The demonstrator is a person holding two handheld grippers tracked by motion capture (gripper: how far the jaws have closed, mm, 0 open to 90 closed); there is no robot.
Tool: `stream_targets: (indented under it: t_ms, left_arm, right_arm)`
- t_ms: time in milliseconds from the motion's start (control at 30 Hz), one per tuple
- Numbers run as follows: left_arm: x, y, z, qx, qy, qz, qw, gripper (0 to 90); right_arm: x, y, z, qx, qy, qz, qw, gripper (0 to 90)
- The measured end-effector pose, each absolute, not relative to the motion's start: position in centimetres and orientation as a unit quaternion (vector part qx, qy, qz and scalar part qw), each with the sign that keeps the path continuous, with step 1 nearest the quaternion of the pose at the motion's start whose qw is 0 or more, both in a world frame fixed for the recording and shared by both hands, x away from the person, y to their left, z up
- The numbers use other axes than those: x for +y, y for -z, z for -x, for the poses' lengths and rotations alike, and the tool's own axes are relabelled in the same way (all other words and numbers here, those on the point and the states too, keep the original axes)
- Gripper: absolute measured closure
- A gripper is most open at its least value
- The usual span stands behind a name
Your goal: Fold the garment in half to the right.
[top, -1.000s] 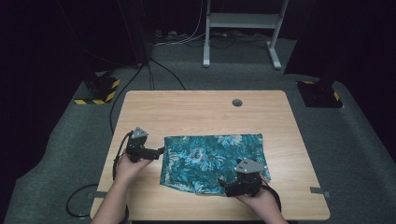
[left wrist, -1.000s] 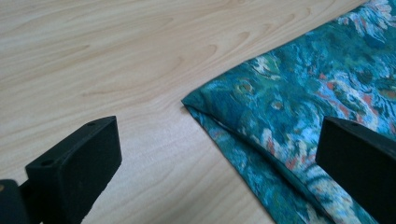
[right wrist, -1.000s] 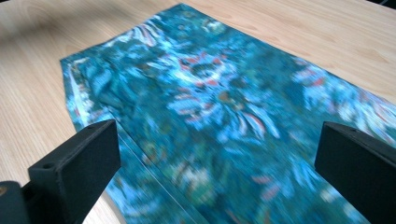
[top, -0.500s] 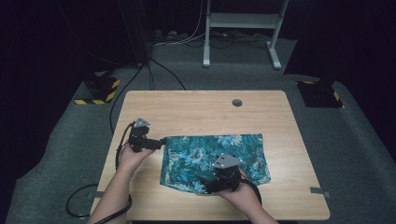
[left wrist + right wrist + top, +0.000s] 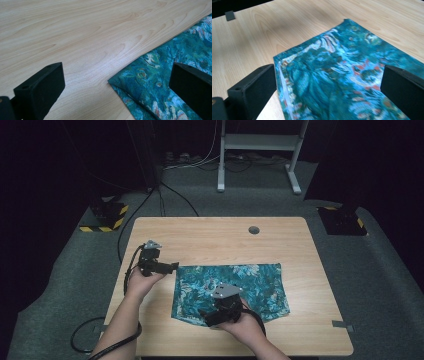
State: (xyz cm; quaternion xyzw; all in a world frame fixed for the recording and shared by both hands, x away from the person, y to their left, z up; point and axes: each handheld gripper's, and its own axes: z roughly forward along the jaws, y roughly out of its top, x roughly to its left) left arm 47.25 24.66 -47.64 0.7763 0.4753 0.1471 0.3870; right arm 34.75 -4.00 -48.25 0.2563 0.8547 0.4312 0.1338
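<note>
The right gripper (image 5: pixel 325 96) holds its two black jaws wide apart, at 8 and 4 o'clock. Between them lies a folded teal floral cloth (image 5: pixel 342 72), its corner toward 12 o'clock. Bare wooden table (image 5: pixel 249 42) spreads from 9 to 2 o'clock.

Overall light: the table (image 5: pixel 280 245) is lit evenly from above; the surroundings are left nearly black.
Shadows: soft, faint ones are cast beside the cloth (image 5: pixel 260 285).
Glare: none is seen on the wood.
Focus: the high view is slightly soft; near jaws are blurred in both gripper views.
</note>
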Motion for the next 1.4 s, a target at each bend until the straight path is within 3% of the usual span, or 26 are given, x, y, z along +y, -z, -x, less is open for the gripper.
stream_targets:
  t_ms: [500, 733, 1033, 1267, 1400]
  left_arm:
    - [23.2, 50.5, -48.2, 0.47, -0.113, -0.783, 0.392, 1.9]
    - [22.4, 51.8, -48.6, 0.471, -0.107, -0.782, 0.394, 2.5]
    - [22.0, 53.0, -48.9, 0.47, -0.093, -0.781, 0.4, 9.7]
    - [21.9, 53.4, -48.9, 0.467, -0.099, -0.782, 0.4, 26.2]
    - [21.7, 53.4, -48.8, 0.463, -0.113, -0.782, 0.402, 40.1]
  right_arm:
    - [-0.5, 49.6, -35.0, 0.86, -0.432, -0.248, 0.109, 0.6]
    - [1.1, 50.5, -34.7, 0.864, -0.432, -0.238, 0.096, 7.1]
    - [3.2, 51.4, -34.2, 0.871, -0.42, -0.234, 0.101, 14.7]
    - [4.4, 52.4, -34.3, 0.877, -0.398, -0.244, 0.11, 26.0]
    - [4.9, 53.0, -34.2, 0.881, -0.391, -0.241, 0.117, 34.2]
